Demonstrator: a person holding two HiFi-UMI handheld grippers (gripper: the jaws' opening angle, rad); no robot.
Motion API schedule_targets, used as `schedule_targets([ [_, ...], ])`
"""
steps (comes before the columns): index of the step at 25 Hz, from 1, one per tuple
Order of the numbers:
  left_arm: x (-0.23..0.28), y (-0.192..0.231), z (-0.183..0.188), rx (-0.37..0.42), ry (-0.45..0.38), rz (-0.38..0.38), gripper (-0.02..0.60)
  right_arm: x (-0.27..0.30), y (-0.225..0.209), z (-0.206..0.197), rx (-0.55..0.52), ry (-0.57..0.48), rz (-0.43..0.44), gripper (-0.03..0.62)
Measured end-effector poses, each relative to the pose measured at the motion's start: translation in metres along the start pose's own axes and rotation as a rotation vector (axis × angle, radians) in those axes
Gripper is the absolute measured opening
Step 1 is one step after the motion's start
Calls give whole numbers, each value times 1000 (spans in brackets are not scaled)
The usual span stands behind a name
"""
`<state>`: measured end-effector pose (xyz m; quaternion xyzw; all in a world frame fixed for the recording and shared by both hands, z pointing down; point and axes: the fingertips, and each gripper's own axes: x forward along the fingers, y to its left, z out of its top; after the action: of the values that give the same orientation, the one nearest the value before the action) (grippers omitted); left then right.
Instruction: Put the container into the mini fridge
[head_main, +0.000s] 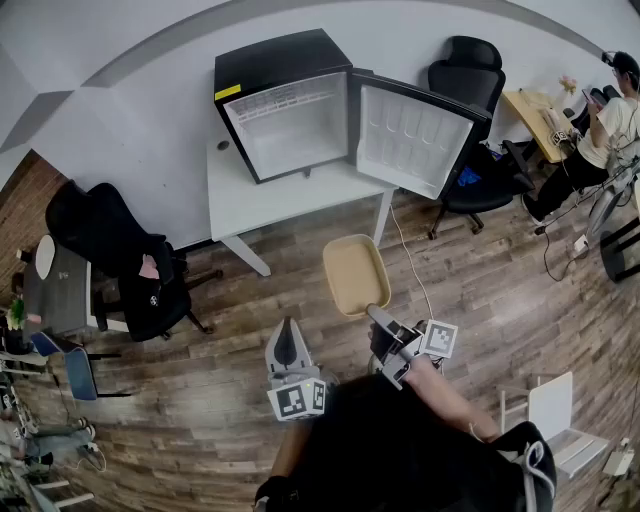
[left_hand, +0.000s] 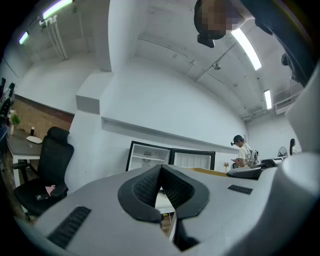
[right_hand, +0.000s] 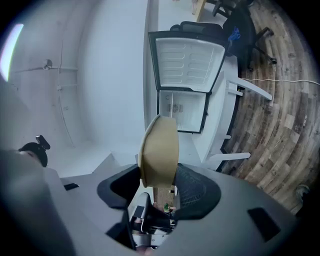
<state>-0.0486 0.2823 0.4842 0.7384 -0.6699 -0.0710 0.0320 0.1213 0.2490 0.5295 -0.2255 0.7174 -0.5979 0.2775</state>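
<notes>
Right gripper (head_main: 382, 320) pinches the container (head_main: 356, 275) before the open fridge (head_main: 290, 125); left gripper (head_main: 287, 328) jaws pressed together.

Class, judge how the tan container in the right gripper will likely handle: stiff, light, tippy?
Probably light: the right gripper carries the container by one edge, cantilevered. Likely fairly stiff: it shows no sag. Held off-centre, it may pivot between the pads.

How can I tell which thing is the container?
Find the black mini fridge standing open on the white table. In front of that table, above the wood floor, the right gripper holds the container by its edge. It is the only smooth tan dish; fridge, table and gripper are black, white or grey.
</notes>
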Motion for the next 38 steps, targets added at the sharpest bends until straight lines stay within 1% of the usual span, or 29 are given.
schedule_targets([
  [10,-1,-3,0,1,3,-4,23,-2,0,0,-6,3,-3,238],
  [22,-3,-11,0,0,0,17,23,-11,-3,5,48,1,-3,238],
  [26,1,-24,-1,1,1,29,23,-18,-8,16,53,15,-11,238],
  [31,6,-46,0,-19,-1,58,23,-25,-16,34,61,53,-11,238],
  [35,12,-65,-1,-3,-13,69,23,-29,-23,51,56,85,-12,238],
  [38,21,-65,3,3,-24,93,23,-22,-26,63,54,103,-6,238],
])
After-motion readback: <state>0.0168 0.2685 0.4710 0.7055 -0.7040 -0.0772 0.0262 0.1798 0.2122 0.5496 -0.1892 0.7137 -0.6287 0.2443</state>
